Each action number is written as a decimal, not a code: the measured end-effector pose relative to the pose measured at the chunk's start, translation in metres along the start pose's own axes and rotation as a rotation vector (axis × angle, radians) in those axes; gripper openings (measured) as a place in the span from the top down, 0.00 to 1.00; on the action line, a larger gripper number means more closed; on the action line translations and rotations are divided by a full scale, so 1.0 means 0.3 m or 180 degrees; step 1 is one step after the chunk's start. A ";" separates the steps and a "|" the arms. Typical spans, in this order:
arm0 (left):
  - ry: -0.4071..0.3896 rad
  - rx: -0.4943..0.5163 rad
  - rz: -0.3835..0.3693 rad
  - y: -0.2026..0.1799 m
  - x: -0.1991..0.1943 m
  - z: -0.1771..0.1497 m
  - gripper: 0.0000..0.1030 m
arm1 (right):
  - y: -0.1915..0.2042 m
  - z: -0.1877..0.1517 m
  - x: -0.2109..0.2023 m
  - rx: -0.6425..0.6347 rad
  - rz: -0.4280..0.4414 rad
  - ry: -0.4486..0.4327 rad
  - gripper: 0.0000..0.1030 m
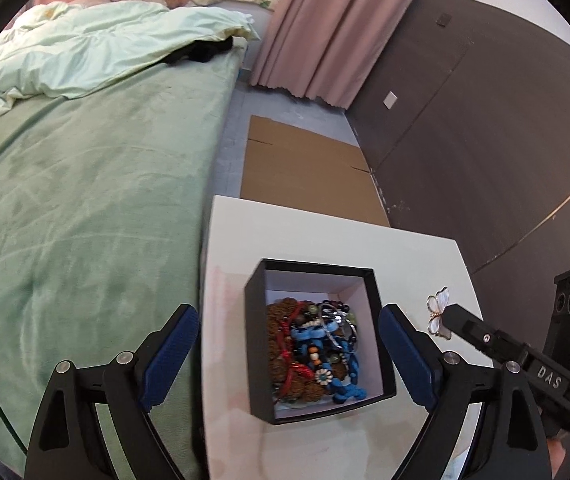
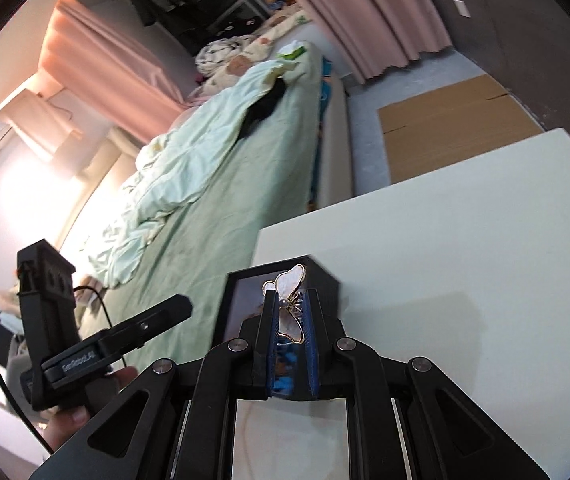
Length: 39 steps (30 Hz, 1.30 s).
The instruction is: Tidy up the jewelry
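Observation:
A black box [image 1: 253,344] with a white lining stands on the white table [image 1: 405,256]. It holds several bracelets [image 1: 313,352] of brown, blue and red beads and cord. My left gripper [image 1: 289,320] is open, its blue pads on either side of the box. My right gripper [image 2: 293,300] is shut on a white and gold butterfly brooch [image 2: 291,308] and holds it above the box's near right edge [image 2: 325,276]. In the left wrist view the brooch [image 1: 439,312] hangs at the right gripper's tip, just right of the box.
A bed with a green sheet [image 1: 85,208] and a pale quilt [image 1: 85,44] runs along the table's left side. Flattened cardboard [image 1: 305,168] lies on the floor beyond the table. Pink curtains [image 1: 337,20] and a dark wall [image 1: 485,120] stand behind.

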State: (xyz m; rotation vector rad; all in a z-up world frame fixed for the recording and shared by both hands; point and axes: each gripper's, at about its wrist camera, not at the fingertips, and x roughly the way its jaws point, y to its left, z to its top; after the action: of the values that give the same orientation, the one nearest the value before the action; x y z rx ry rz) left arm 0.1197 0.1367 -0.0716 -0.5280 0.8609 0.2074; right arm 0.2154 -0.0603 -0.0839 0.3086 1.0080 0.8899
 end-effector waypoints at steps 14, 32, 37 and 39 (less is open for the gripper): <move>-0.0059 -0.0213 -0.0089 0.081 -0.043 0.027 0.11 | 0.085 -0.020 0.133 0.0186 0.0486 0.0004 0.87; -0.0175 -0.0129 -0.0070 0.055 -0.122 -0.006 0.11 | 0.042 -0.029 -0.050 0.0116 0.0194 -0.0198 0.38; -0.0359 0.0081 0.0064 -0.001 -0.186 -0.043 0.09 | 0.047 -0.047 -0.148 0.0025 0.0033 -0.0324 0.38; -0.0451 0.0151 0.0060 -0.028 -0.210 -0.060 0.05 | 0.054 -0.055 -0.186 -0.0023 -0.0030 -0.0378 0.35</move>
State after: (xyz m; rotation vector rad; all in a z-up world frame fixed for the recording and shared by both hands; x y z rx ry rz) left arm 0.0704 0.1223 -0.0300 -0.4556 0.7314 0.2383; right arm 0.1806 -0.0955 -0.0493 0.3464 0.8956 0.8564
